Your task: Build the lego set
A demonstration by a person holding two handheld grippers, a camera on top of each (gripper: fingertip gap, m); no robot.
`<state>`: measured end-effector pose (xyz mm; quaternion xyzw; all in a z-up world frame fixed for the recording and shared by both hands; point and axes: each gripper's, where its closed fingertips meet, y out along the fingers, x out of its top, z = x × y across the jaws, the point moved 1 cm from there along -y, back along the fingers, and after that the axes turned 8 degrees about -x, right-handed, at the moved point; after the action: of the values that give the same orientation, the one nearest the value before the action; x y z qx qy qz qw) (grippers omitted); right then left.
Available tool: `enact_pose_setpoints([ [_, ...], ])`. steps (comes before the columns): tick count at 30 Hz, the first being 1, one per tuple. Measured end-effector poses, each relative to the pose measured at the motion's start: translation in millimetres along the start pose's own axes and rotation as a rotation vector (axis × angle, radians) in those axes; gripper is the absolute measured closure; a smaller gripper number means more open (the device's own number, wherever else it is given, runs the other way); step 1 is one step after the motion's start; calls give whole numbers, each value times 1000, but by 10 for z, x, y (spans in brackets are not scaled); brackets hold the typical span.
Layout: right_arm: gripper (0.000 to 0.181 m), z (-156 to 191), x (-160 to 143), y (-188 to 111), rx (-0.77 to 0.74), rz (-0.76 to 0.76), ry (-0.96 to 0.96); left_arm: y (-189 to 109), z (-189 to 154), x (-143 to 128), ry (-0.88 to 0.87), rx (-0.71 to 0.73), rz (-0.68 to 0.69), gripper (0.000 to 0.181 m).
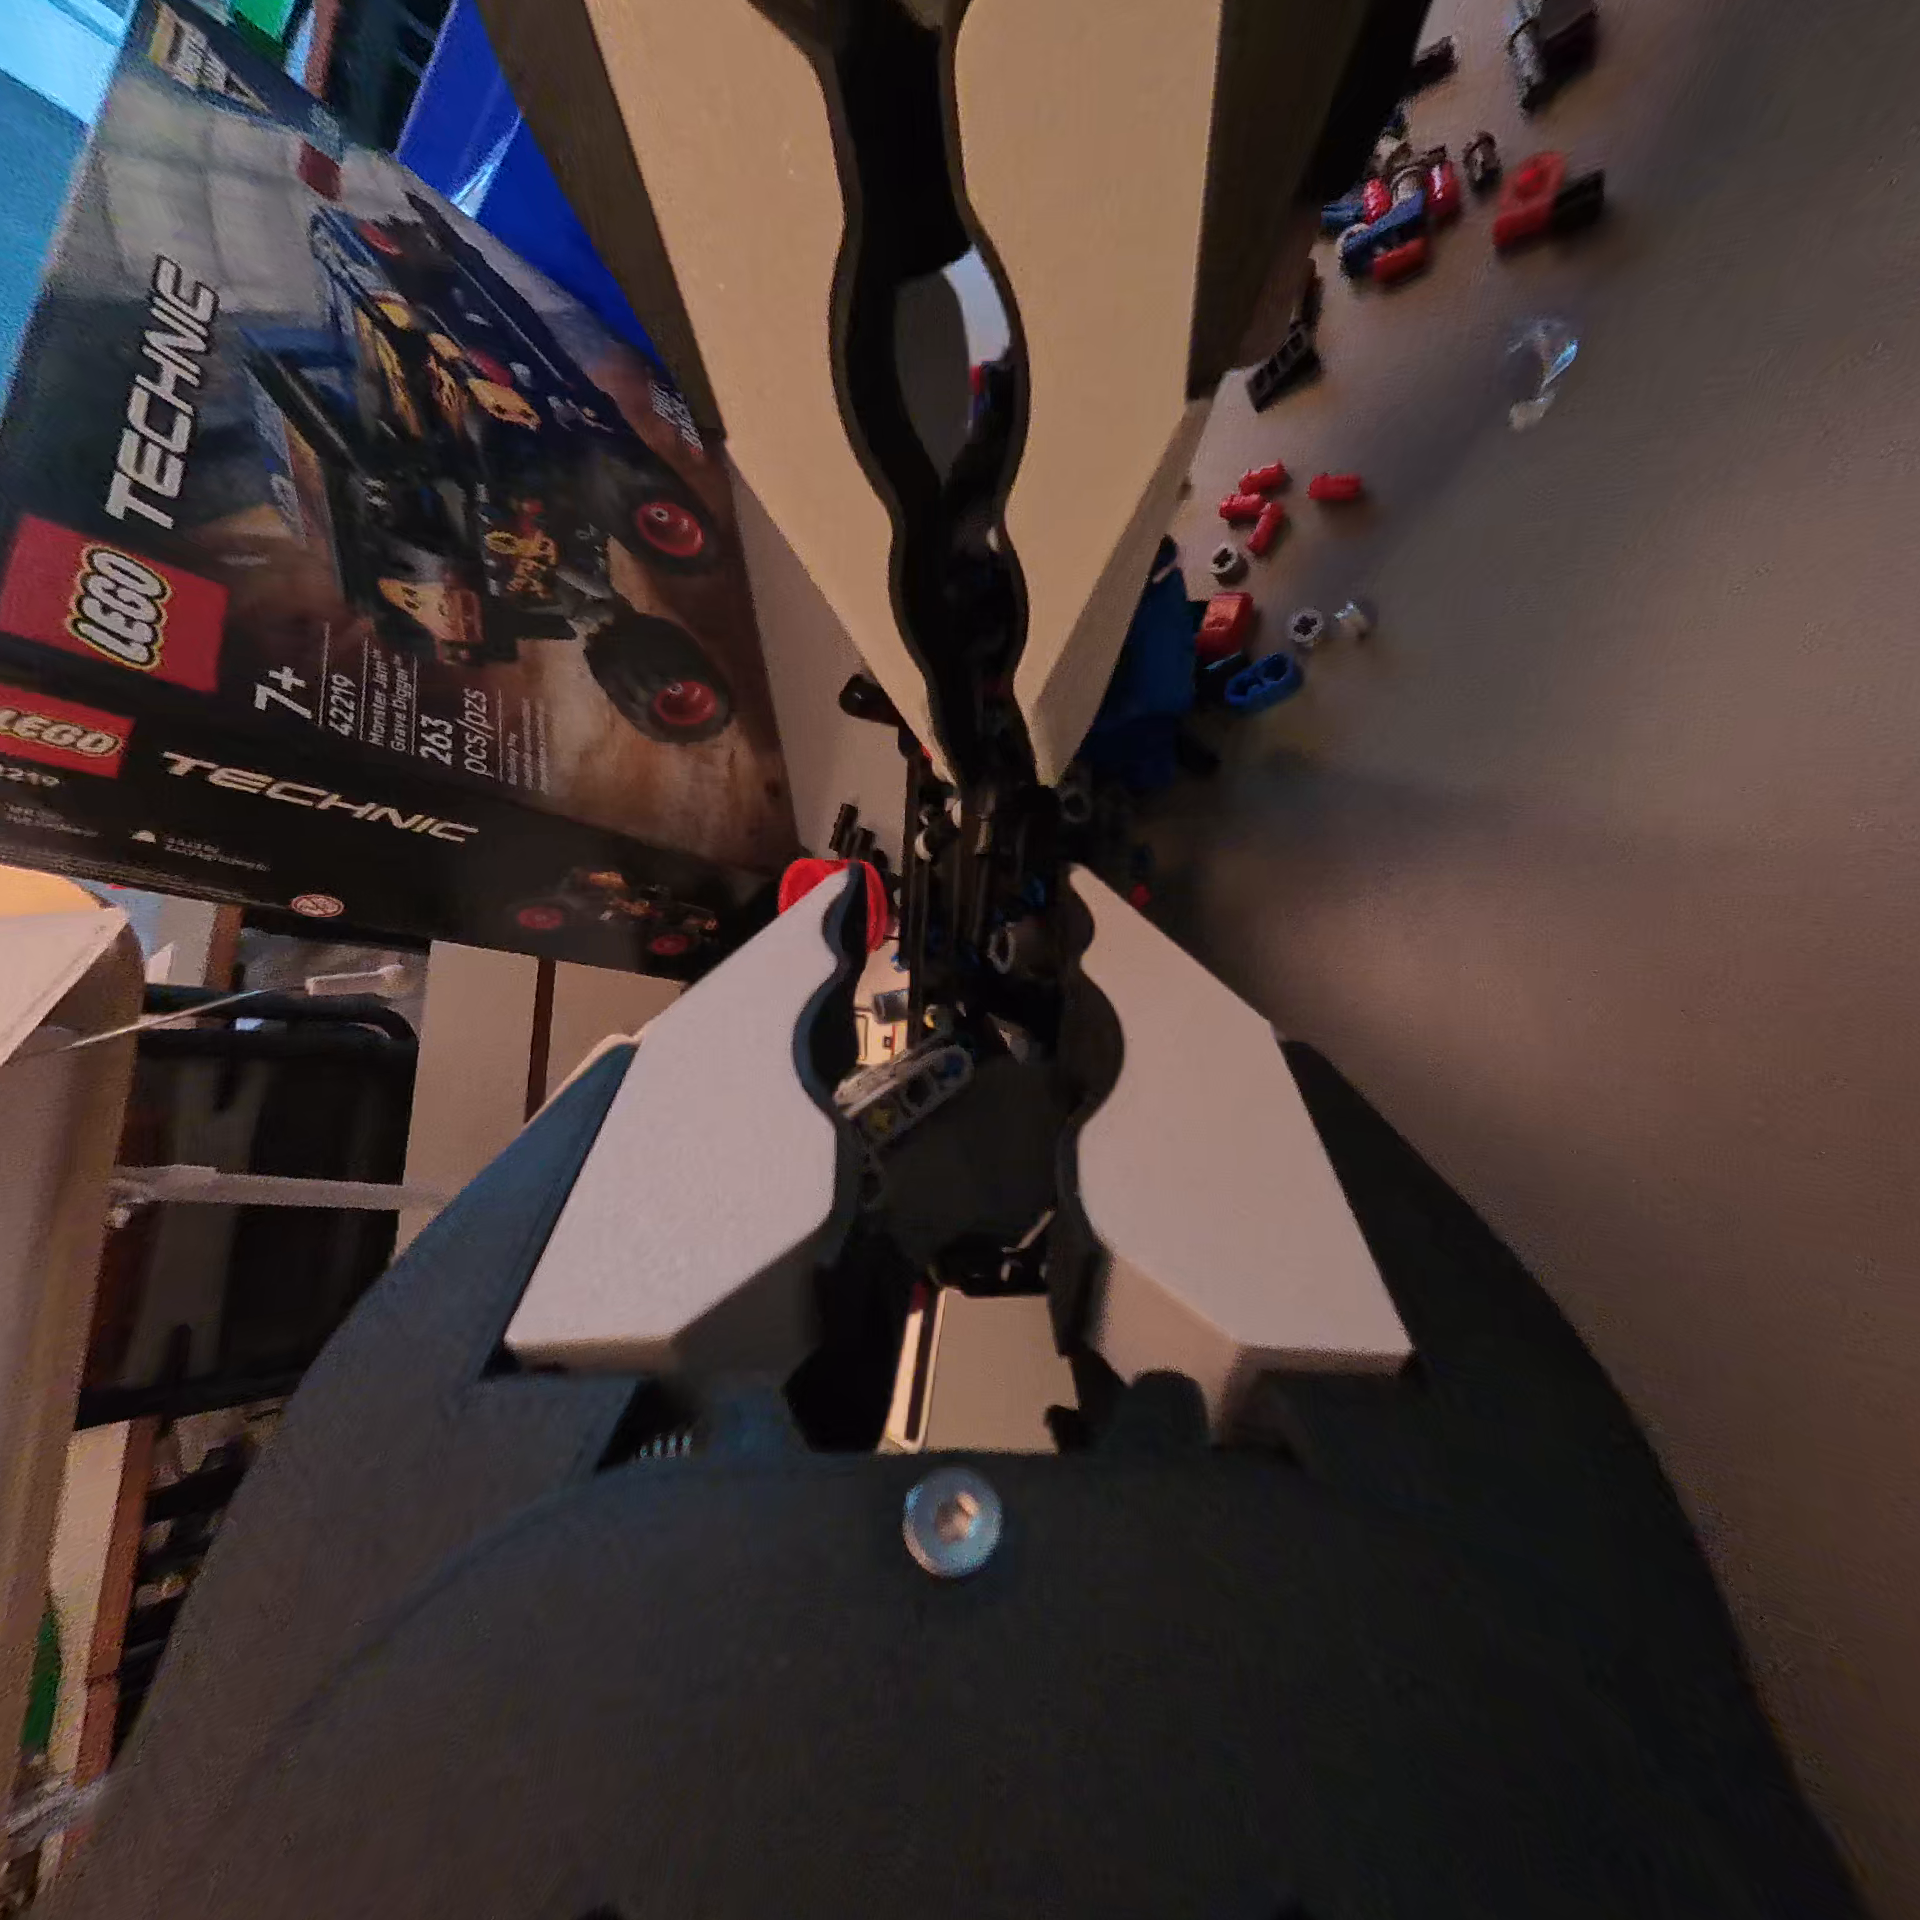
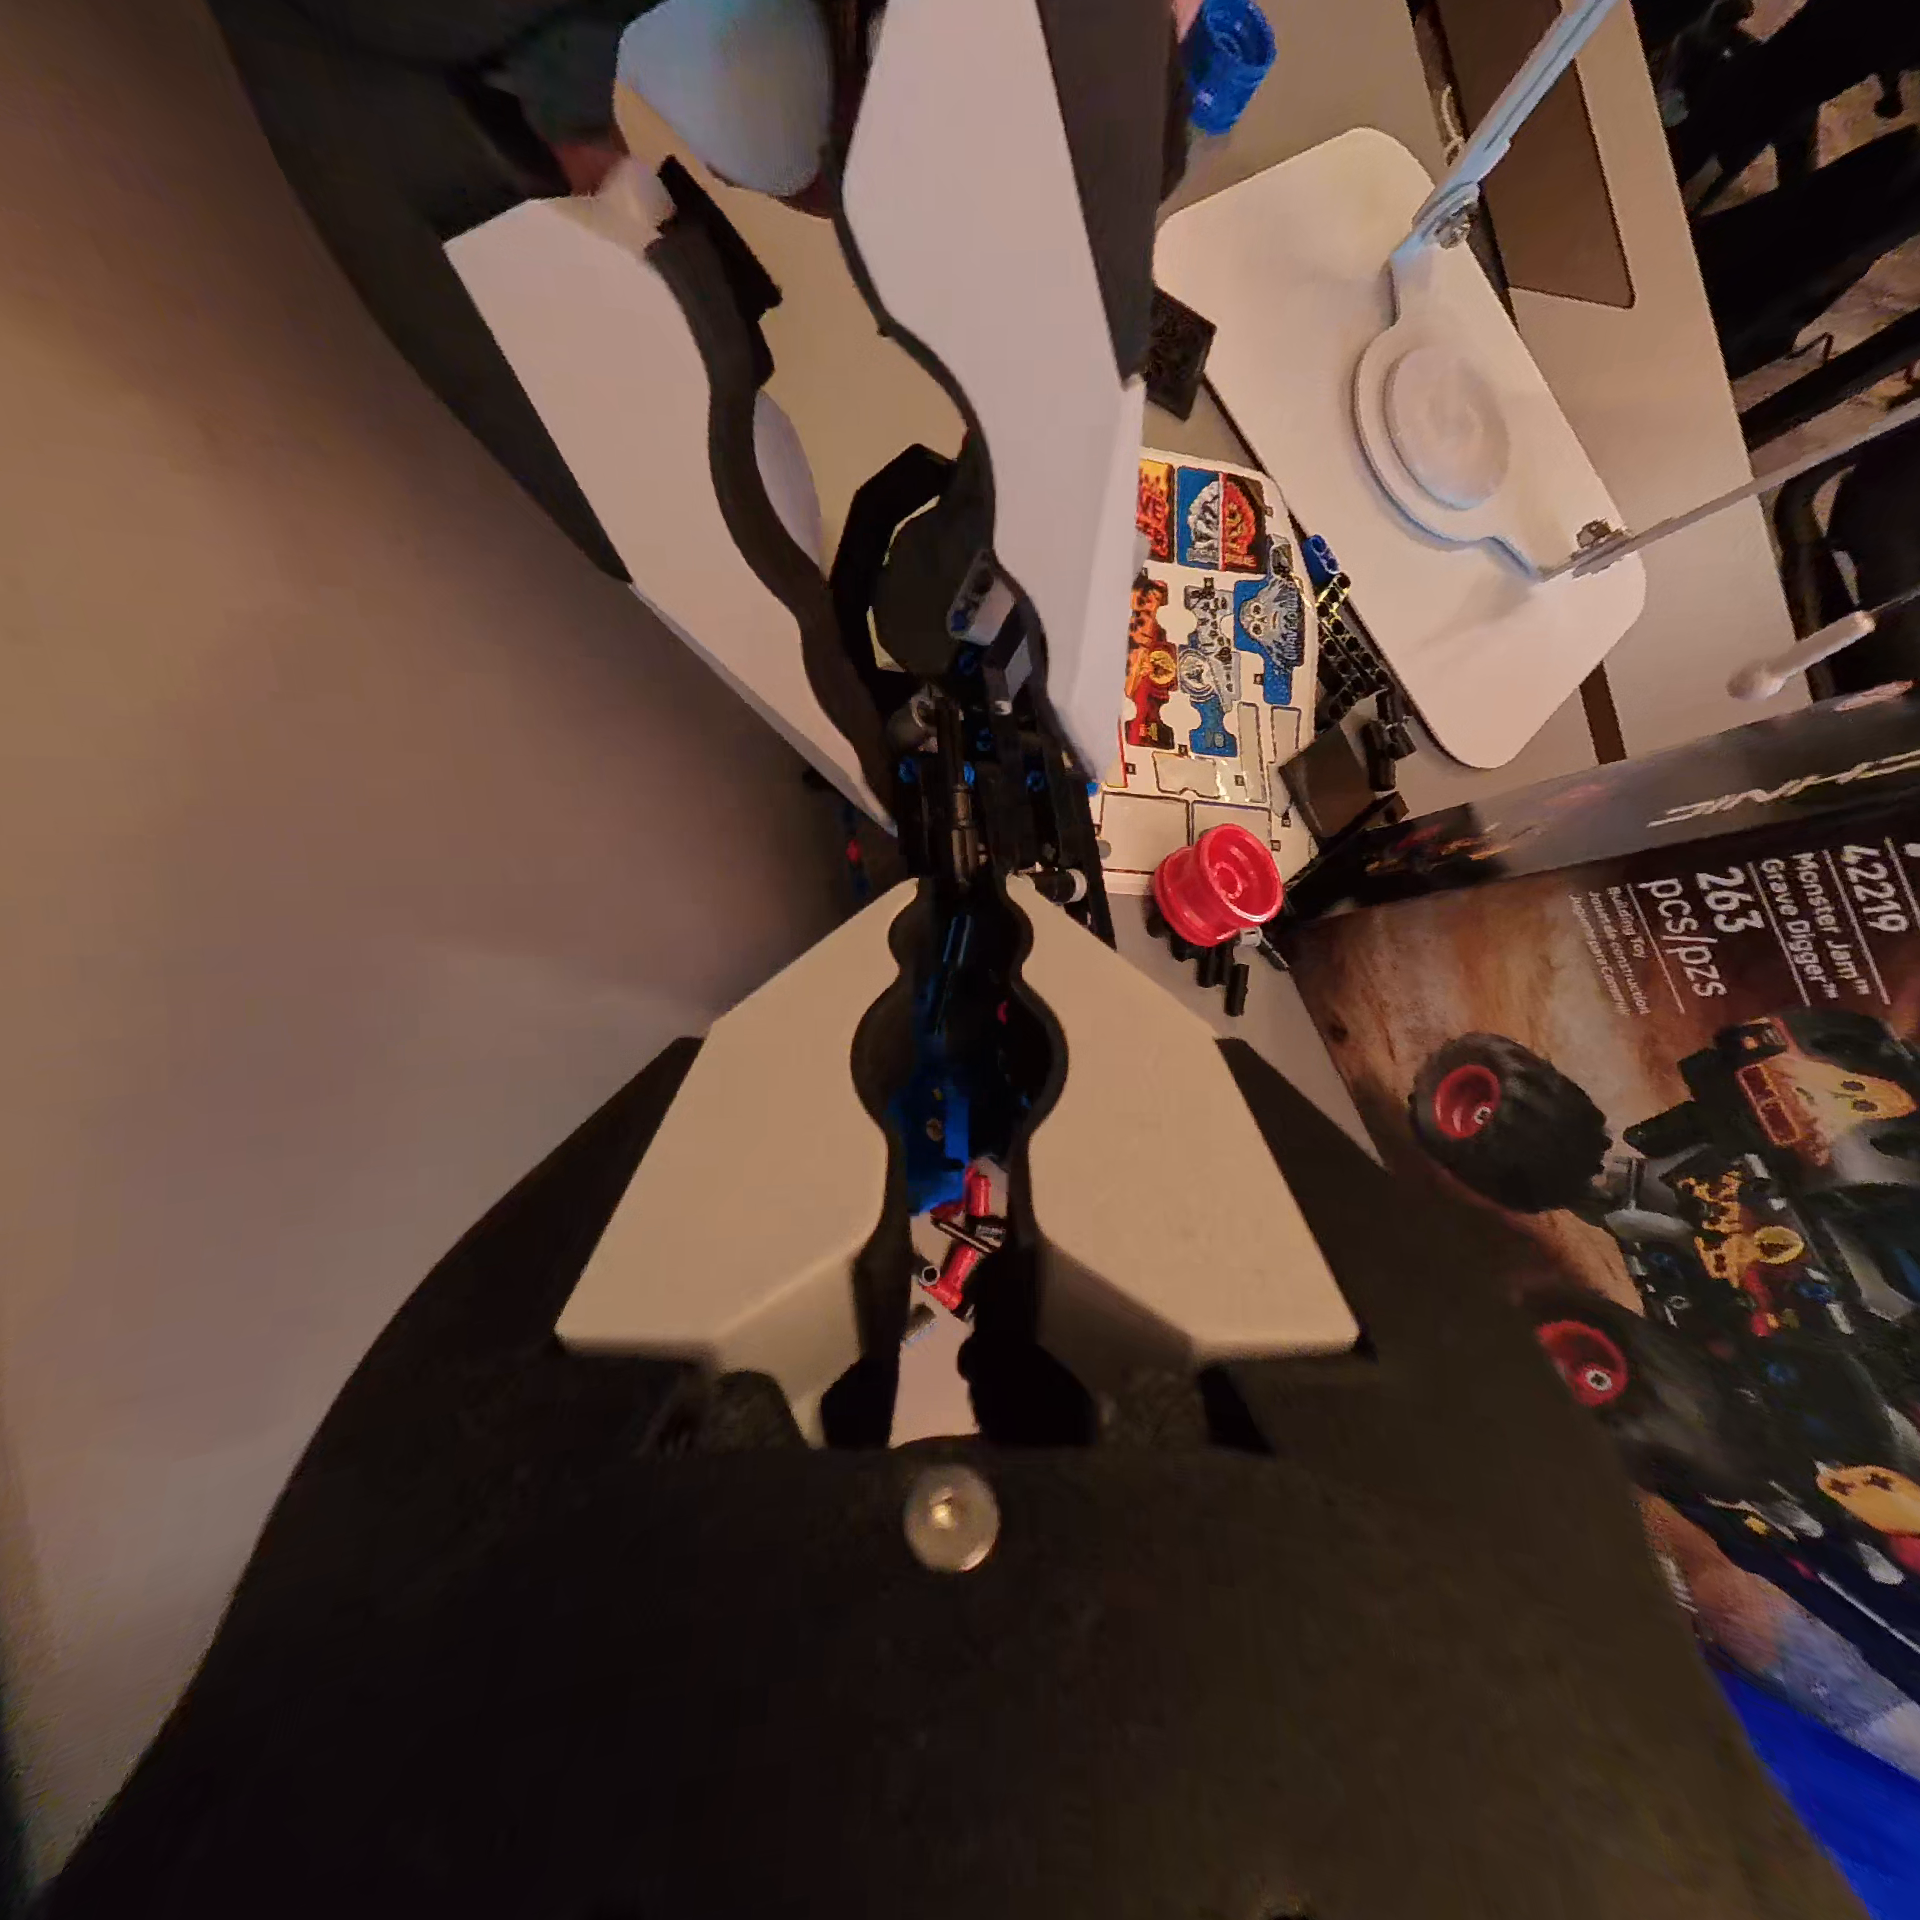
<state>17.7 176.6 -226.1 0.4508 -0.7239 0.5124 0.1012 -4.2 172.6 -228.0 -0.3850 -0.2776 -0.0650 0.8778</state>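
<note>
A black and blue lego assembly [image 1: 935, 935] hangs between my two grippers above the table. My left gripper [image 1: 966, 904] is shut on its near end, with a dark rounded part and a grey beam between the pads. My right gripper [image 1: 987, 748] comes in from the top of the left wrist view and is shut on the far end. In the right wrist view my right gripper [image 2: 966, 914] clamps the blue part of the assembly [image 2: 940, 1122], and the left gripper [image 2: 977, 779] holds the opposite black end.
The lego box [image 1: 395, 520] stands at the left and also shows in the right wrist view [image 2: 1662, 1039]. A red wheel hub [image 2: 1221, 883], a sticker sheet [image 2: 1216, 644] and black beams [image 2: 1351, 644] lie beside it. Loose red pins [image 1: 1262, 499] and blue parts [image 1: 1392, 218] lie scattered on the grey table [image 1: 1662, 935]. A white stand base [image 2: 1403, 416] sits behind. Less than 4 cm separates the two grippers' tips.
</note>
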Motion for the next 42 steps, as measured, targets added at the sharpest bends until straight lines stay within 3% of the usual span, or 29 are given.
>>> enact_pose_setpoints([
  [9, 174, -91, 19, -43, -25, -9, 34, 15, -19, 56, -40, -70, -42, 167],
  [15, 173, -119, 27, -42, -36, -29, 36, 21, -3, 47, -86, -124, -70, 167],
  [18, 161, -108, 29, -64, -19, -47, 21, 6, -40, 41, -109, -187, -87, 167],
  [25, 156, 85, 28, -49, 81, -35, -17, -65, -132, 58, -105, -288, -125, 167],
  [37, 153, 47, 51, -141, 102, -65, 15, -83, -145, 57, -114, -294, -135, 167],
  [42, 139, 23, 159, -282, 79, -115, -1, -136, -169, 41, -111, -322, -151, 167],
])
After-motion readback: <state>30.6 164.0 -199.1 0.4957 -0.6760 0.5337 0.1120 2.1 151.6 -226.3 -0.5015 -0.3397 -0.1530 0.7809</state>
